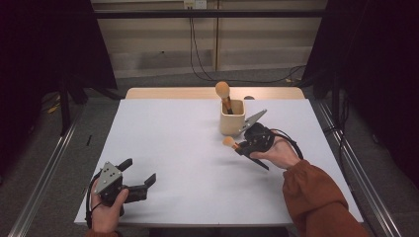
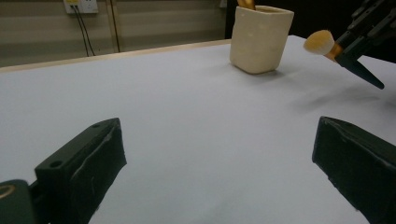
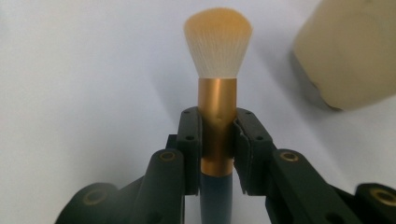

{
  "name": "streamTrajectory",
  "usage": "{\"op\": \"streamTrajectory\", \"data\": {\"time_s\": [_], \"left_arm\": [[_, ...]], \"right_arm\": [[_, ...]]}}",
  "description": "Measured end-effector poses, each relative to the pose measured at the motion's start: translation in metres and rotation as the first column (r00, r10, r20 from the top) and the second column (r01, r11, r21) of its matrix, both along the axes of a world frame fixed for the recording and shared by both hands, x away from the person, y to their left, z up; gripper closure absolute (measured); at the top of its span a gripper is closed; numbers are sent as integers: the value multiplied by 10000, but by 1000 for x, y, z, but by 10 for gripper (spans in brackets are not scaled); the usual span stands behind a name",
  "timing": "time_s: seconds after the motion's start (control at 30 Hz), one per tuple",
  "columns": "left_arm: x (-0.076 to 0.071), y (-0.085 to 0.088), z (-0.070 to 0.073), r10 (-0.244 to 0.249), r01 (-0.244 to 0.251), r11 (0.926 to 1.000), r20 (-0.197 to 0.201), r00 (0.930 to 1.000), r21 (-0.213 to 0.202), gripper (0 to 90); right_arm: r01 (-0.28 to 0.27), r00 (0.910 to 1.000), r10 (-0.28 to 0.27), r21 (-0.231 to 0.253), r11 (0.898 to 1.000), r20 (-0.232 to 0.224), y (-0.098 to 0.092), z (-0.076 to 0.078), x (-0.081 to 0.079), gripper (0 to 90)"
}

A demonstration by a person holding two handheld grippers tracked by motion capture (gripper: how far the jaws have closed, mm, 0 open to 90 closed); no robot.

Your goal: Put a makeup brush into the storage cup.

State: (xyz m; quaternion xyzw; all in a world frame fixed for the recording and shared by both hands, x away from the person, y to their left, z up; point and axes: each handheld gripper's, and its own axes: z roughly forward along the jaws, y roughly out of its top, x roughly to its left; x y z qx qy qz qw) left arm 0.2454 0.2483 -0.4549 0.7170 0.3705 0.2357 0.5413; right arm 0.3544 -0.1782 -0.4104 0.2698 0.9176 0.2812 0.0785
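The white table (image 1: pixel 188 163) carries a cream holder (image 1: pixel 232 117) at far centre-right, standing upright, with one brush (image 1: pixel 223 91) already in it. It looks rigid and probably breakable. Just near of it, the right gripper (image 3: pixel 217 135) clamps a second makeup brush (image 3: pixel 217 88) by its gold ferrule; that brush seems light, with a stiff, smooth handle and soft bristles, so the ferrule is the sensible hold. The left gripper (image 1: pixel 138 180) rests near-left, jaws wide, holding nothing. No writing is legible.
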Motion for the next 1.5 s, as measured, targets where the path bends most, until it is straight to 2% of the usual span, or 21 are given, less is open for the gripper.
{"op": "streamTrajectory", "data": {"time_s": [0.13, 0.33, 0.5, 0.7, 0.83, 0.93, 1.03, 1.1, 1.23, 1.37, 1.5], "left_arm": [[0, 0, 0, 9, -9, 10000, -2, 10000, -1, 24], [0, 0, 0, 3, -3, 10000, -11, 10000, -5, 24], [0, 0, 0, 11, -11, 10000, -7, 10000, -7, 24], [0, -1, 0, 18, -18, 10000, -8, 10000, -1, 23], [0, 0, 0, 19, -19, 10000, 1, 10000, 9, 24], [0, 0, 0, 31, -31, 10000, -7, 10000, 18, 23], [0, 0, 0, 36, -36, 10000, -16, 10000, -11, 24], [0, 0, 0, 32, -32, 10000, -7, 10000, 25, 23], [0, 0, 0, 22, -22, 10000, -10, 10000, 13, 23], [0, 0, 0, 54, -55, 10000, -23, 10000, -63, 24], [0, 0, 0, 41, -41, 10000, -10, 10000, -40, 24]], "right_arm": [[380, 9991, -391, 584, 9976, 167, -6, 1, -1, 746], [549, 9977, -592, 1156, 9918, 340, -11, 1, -3, 746], [625, 9950, -743, 1630, 9846, 672, -15, 3, -6, 746], [1049, 9888, -1249, 2146, 9711, 820, -20, 2, -9, 746], [1499, 9804, -1763, 2484, 9570, 875, -24, -1, -9, 746], [1621, 9753, -1974, 2849, 9448, 996, -26, 0, -10, 746], [1614, 9696, -2109, 3234, 9324, 1239, -27, 2, -13, 746], [1699, 9624, -2307, 3451, 9231, 1434, -28, 5, -15, 746], [1645, 9525, -2506, 4002, 9016, 1729, -30, 8, -18, 746], [1598, 9420, -2681, 4328, 8872, 2018, -32, 7, -20, 746], [1428, 9368, -2712, 4661, 8731, 2210, -32, 9, -21, 746]]}}
